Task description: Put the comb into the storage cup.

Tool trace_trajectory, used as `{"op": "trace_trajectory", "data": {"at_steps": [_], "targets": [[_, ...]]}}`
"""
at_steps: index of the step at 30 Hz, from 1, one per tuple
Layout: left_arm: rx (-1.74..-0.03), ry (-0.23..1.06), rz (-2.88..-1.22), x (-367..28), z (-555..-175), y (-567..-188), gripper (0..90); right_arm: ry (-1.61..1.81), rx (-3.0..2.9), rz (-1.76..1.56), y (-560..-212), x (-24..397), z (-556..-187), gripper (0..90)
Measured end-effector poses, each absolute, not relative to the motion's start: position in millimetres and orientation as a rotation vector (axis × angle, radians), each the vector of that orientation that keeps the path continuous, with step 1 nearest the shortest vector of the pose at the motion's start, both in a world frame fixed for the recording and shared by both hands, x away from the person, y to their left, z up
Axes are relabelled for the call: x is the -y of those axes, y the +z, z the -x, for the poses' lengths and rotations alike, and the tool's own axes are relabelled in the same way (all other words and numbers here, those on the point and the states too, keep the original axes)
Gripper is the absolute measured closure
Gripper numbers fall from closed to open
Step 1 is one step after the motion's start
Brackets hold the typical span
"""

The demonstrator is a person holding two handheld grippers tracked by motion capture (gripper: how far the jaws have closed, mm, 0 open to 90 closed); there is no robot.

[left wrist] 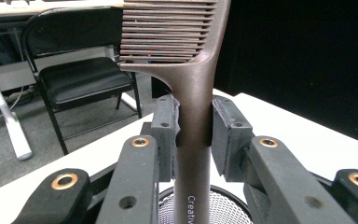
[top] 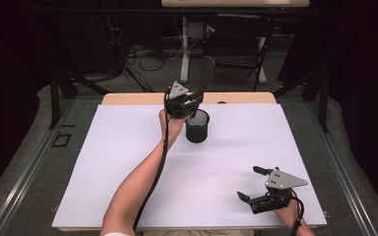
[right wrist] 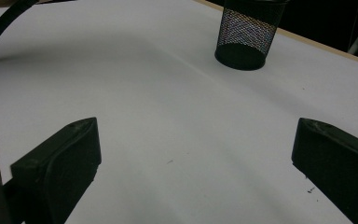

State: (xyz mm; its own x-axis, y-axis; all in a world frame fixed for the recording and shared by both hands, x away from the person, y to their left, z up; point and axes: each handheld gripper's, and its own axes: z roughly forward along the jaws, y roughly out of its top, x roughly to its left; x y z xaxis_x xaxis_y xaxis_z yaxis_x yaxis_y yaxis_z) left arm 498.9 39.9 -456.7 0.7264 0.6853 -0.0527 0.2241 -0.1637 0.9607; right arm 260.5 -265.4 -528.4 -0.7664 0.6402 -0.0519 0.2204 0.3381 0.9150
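Note:
A dark brown comb point(top: 206, 73) stands upright, teeth end up, with my left gripper point(top: 191, 101) shut on its handle. In the left gripper view the pads point(left wrist: 223, 135) press the comb's handle point(left wrist: 193, 140) from both sides, and its lower end hangs over the mouth of a black mesh cup point(left wrist: 233, 207). The cup point(top: 197, 126) stands upright on the white sheet, just right of the left hand. My right gripper point(top: 252, 183) rests low over the near right of the sheet, open, with nothing between its jaws. From the right gripper point(right wrist: 196, 158) the cup point(right wrist: 244, 37) lies far ahead.
A white sheet point(top: 128, 162) covers the wooden table point(top: 128, 98). A black folding chair point(left wrist: 74, 74) and desk legs stand on the floor beyond the far edge. The left gripper's cable point(top: 152, 182) trails along the forearm.

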Motion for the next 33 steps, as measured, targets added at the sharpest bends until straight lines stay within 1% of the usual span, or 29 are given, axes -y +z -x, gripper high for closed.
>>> {"op": "trace_trajectory", "data": {"at_steps": [33], "targets": [[-0.725,0.453,-1.786,-35,-500,-472,72.4,1.409,-2.201,-0.753,-528,266,-260,1.0]]}}
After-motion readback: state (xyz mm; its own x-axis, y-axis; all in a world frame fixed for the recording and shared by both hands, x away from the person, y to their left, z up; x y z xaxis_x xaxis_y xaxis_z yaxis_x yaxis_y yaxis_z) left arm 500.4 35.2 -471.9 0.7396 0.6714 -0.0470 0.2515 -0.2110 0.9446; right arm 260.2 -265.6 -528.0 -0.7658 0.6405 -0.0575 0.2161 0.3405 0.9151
